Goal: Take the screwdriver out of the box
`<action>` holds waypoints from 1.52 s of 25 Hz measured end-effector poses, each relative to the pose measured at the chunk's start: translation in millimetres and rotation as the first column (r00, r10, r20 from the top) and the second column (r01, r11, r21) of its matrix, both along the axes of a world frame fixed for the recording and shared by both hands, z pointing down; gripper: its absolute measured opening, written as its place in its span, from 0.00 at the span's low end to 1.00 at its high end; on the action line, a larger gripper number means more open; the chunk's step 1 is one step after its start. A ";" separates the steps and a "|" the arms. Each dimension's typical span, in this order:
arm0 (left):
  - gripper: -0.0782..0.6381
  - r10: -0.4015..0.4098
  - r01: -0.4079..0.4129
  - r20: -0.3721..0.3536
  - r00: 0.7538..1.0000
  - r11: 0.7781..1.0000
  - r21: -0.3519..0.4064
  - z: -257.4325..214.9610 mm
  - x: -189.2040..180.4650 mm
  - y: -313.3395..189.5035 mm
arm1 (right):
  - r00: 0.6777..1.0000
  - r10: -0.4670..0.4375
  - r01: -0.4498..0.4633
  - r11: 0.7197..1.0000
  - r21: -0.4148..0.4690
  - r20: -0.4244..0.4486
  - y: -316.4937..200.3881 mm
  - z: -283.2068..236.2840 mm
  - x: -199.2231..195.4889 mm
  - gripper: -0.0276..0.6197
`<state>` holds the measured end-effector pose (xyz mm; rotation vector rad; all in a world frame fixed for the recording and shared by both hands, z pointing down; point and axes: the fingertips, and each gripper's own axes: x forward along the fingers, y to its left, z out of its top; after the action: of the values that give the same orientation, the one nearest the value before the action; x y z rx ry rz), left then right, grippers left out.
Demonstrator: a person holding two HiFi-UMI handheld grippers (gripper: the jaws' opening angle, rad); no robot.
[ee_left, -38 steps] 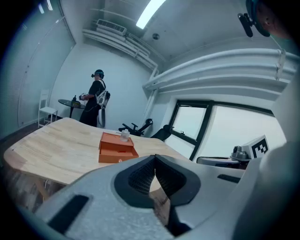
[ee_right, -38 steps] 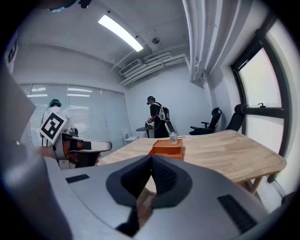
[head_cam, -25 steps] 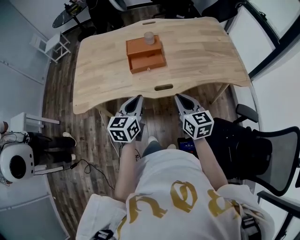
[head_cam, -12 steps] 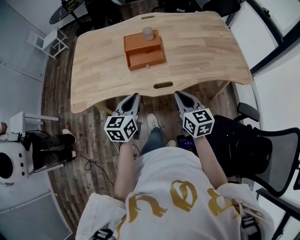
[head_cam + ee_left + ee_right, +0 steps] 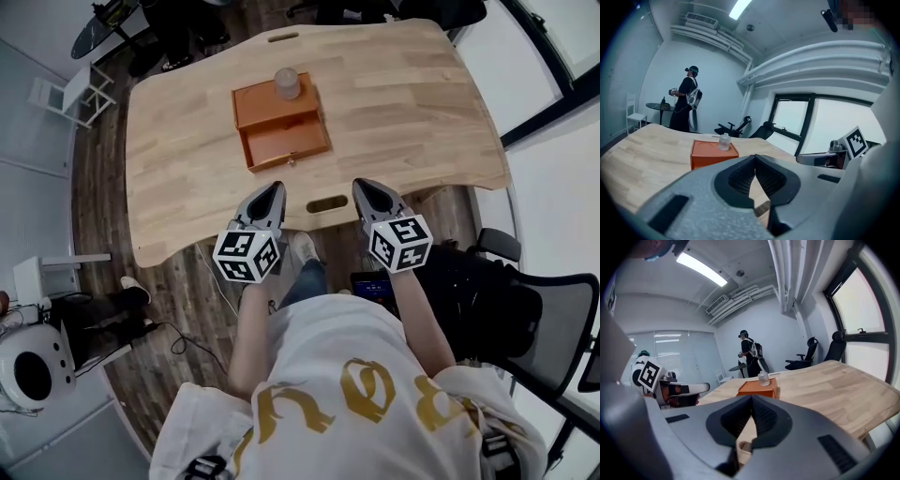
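An orange box with a drawer front and small knob stands on the wooden table, a clear small bottle on its top. No screwdriver shows; the drawer looks closed. My left gripper hangs over the table's near edge, just short of the box, jaws shut and empty. My right gripper is beside it, also over the near edge, shut with nothing held. In the left gripper view the box lies ahead, left of centre. The right gripper view has the box straight ahead.
A slot-shaped cutout sits in the table's near edge between my grippers. An office chair stands at my right, a white chair at the far left. A person stands beyond the table's far end.
Both grippers have moved forward from over the floor to the table's near edge. The table and box now lie closer beneath me.
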<state>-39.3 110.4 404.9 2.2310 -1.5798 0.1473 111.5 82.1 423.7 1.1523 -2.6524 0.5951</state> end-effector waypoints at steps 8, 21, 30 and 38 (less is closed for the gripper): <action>0.12 0.036 -0.036 0.002 0.999 0.999 -0.028 13.0 -48.8 -99.1 | 0.999 0.024 -0.025 0.999 -0.028 -0.040 -93.0 7.5 -43.6 0.06; 0.12 0.098 -0.099 -0.024 0.995 0.993 -0.060 36.4 -94.5 -171.1 | 0.996 0.022 -0.027 0.998 -0.057 -0.082 -155.4 28.3 -102.2 0.06; 0.12 0.148 -0.149 -0.024 0.989 0.987 -0.063 36.6 -78.4 -186.9 | 0.995 0.041 -0.048 0.996 -0.076 -0.086 -159.7 30.7 -90.9 0.06; 0.12 0.146 -0.148 -0.024 0.989 0.985 -0.085 42.0 -81.7 -195.5 | 0.997 0.011 -0.018 0.996 -0.084 -0.082 -169.4 33.8 -97.7 0.06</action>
<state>-120.9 -85.1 446.9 2.2741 -1.3728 0.2328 13.8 -87.4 457.5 1.1484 -2.5273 0.6417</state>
